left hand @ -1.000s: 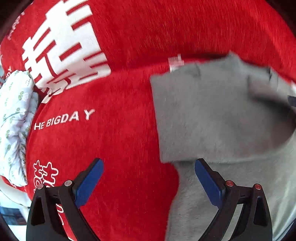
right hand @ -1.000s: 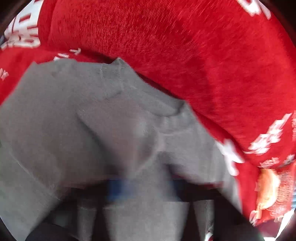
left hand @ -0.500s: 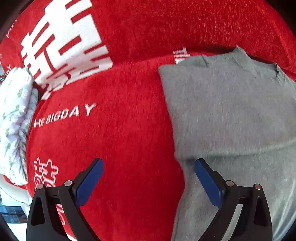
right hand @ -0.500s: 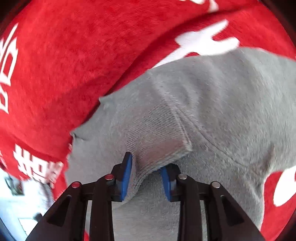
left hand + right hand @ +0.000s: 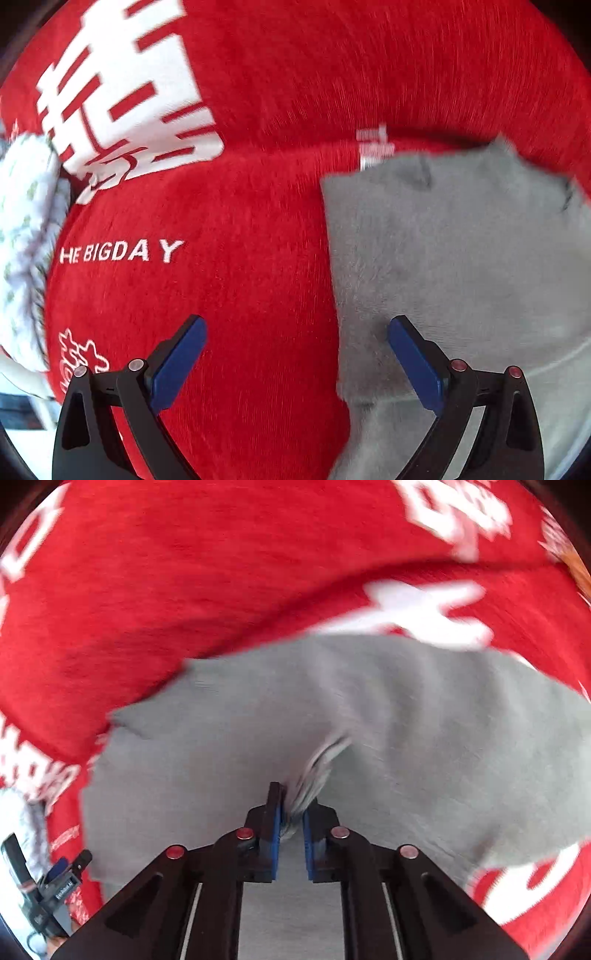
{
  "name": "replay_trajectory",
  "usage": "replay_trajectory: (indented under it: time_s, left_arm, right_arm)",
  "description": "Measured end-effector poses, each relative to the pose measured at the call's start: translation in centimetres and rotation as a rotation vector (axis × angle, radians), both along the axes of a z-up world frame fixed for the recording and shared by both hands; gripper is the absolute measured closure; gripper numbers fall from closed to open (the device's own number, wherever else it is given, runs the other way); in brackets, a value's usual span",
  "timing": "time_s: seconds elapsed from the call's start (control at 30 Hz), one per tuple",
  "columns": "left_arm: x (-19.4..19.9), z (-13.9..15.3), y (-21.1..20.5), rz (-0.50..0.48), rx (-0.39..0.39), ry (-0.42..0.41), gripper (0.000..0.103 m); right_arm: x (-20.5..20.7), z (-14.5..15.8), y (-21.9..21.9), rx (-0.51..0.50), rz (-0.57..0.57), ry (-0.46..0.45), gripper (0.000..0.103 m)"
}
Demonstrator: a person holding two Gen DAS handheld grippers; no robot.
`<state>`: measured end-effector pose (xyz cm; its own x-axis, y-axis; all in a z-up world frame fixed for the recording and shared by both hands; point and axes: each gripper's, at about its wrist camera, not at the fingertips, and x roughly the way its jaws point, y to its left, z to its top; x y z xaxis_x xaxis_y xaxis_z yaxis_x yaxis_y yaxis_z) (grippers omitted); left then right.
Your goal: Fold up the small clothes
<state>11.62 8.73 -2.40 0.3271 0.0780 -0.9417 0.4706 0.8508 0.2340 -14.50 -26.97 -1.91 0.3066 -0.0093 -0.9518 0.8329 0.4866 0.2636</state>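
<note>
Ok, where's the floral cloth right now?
The floral cloth sits bunched at the far left edge of the left wrist view, on the red cover left of the "BIGDAY" lettering, well apart from the grey garment.

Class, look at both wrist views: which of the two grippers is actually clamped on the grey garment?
The right gripper: its blue pads pinch a bunched fold of the grey garment. The left gripper stands wide open, gripping nothing.

We list: left gripper [image 5: 295, 360], jaws wide apart, empty; grey garment [image 5: 461, 266] toward the red blanket's [image 5: 240, 258] right edge; floral cloth [image 5: 26, 240] at its left edge.
</note>
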Motion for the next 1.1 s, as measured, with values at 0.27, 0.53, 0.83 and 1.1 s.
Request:
replay_trajectory:
  time_s: [0.27,0.53,0.83,1.1]
  left_arm:
    - [0.4,0.2,2.0,0.001,0.025,-0.007,0.003]
    - [0.0,1.3,0.8,-0.012,0.013,-0.01,0.003]
    - [-0.4,0.4,2.9,-0.038,0.082,-0.045,0.001]
    - [-2.0,2.4,4.2,-0.051,0.027,0.041,0.001]
  right_arm:
    - [-4.5,2.1,-0.2,-0.042,-0.049,0.001,0.086]
    - [0.5,1.7,2.1,0.026,0.118,-0.107,0.085]
    - [-1.0,0.5,4.2,0.051,0.095,-0.009,0.076]
    - [-5.8,2.5,6.6,0.112,0.028,-0.014,0.05]
